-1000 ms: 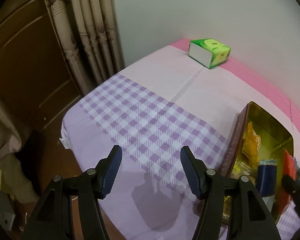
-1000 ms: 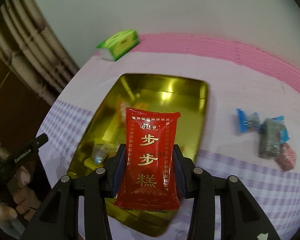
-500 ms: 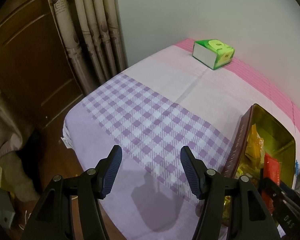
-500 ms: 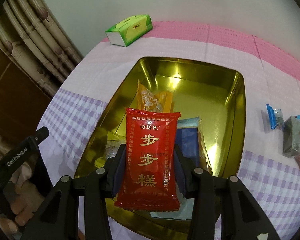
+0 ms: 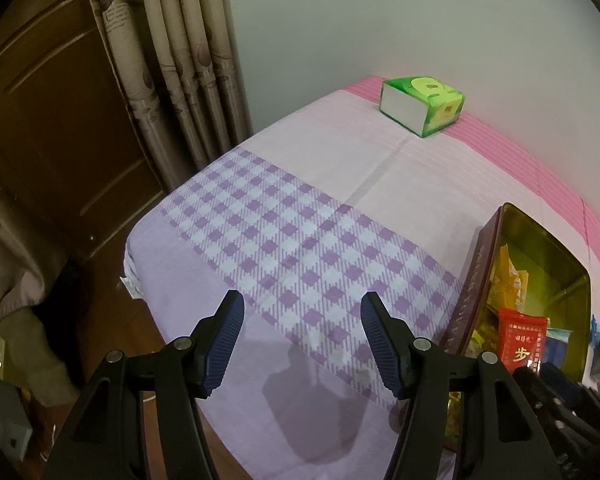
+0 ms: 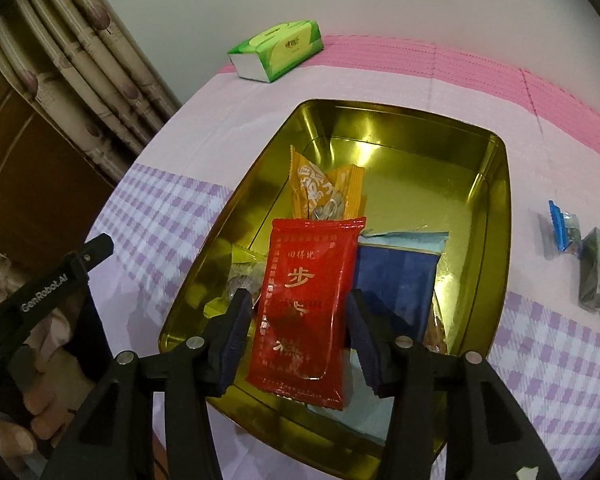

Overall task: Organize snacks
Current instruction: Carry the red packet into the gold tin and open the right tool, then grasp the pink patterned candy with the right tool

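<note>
A red snack packet (image 6: pixel 304 308) hangs tilted between the jaws of my right gripper (image 6: pixel 298 300), just over the near end of the gold tin (image 6: pixel 496 208). The jaws are opening, and a gap shows between each pad and the packet. An orange packet (image 6: pixel 324 192), a dark blue packet (image 6: pixel 392 280) and other sweets lie in the tin. In the left wrist view the red packet (image 5: pixel 522 340) stands inside the tin (image 5: pixel 476 280). My left gripper (image 5: pixel 303 304) is open and empty above the purple checked cloth, left of the tin.
Loose wrapped sweets (image 6: pixel 596 272) lie on the cloth to the right of the tin. A green tissue pack (image 6: pixel 278 50) sits at the far edge by the wall. The table's left edge drops toward a curtain (image 5: pixel 172 60) and a wooden door (image 5: pixel 60 140).
The right gripper moved forward over the tin with the red packet, then its jaws spread and the packet tilted and slipped lower. The left gripper stayed put.
</note>
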{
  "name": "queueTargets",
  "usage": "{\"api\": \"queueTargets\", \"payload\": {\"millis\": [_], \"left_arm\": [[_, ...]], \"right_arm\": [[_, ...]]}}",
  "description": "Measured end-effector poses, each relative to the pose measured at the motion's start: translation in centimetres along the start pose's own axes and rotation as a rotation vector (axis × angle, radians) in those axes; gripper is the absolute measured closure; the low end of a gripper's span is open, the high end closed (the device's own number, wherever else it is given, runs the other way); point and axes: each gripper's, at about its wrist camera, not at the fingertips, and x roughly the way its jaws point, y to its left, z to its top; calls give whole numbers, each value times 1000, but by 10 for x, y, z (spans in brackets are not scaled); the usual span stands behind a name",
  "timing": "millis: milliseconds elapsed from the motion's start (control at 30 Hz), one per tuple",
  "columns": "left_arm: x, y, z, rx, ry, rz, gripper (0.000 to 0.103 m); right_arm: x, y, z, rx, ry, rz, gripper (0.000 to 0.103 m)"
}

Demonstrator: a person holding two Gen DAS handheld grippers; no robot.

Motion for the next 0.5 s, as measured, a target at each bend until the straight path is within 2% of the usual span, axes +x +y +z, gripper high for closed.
{"api": "queueTargets", "payload": {"millis": [267, 400, 500], "left_arm": [[-1, -1, 0, 6, -2, 6, 41], [-1, -3, 0, 15, -5, 8, 41], [-2, -5, 0, 28, -10, 13, 41]], "right_arm": [[-34, -25, 5, 20, -87, 2, 51], [-62, -60, 6, 22, -146, -21, 47], [-82, -99, 3, 14, -174, -86, 44]]}}
